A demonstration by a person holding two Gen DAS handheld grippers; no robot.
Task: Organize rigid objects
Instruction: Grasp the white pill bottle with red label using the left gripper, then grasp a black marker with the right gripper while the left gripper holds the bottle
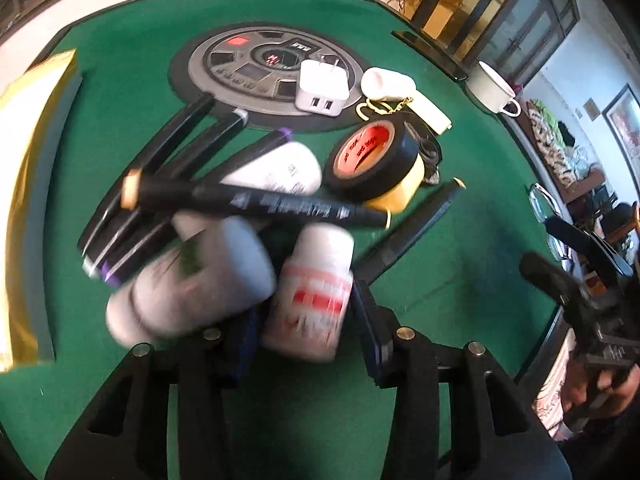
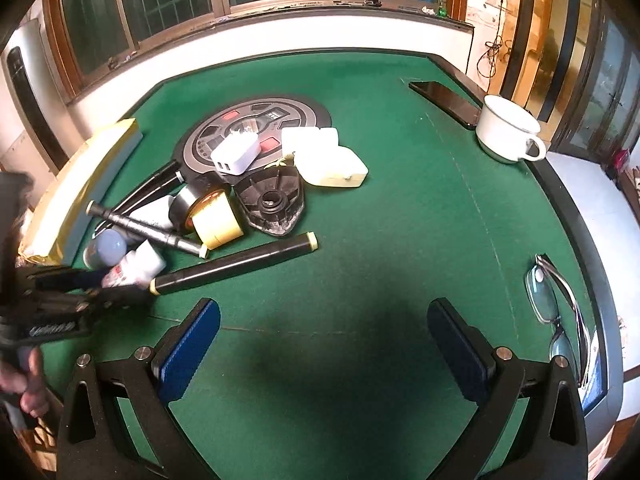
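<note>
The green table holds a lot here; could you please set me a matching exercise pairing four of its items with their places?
Items:
1. white mug
2. eyeglasses
3. USB charger
4. red-label bottle

Places:
A. between the left tongs
B. on the round grey panel
C. far right corner, beside the phone
D. right table edge

Pairs: 1-C, 2-D, 3-B, 4-A

My left gripper [image 1: 308, 316] reaches into the left of the scene, low over the surface, its fingers [image 1: 370, 328] closed around a small bottle [image 1: 310, 300]. My right gripper [image 2: 324, 344] hovers nearer, fingers [image 2: 188, 348] spread wide apart, holding nothing.
</note>
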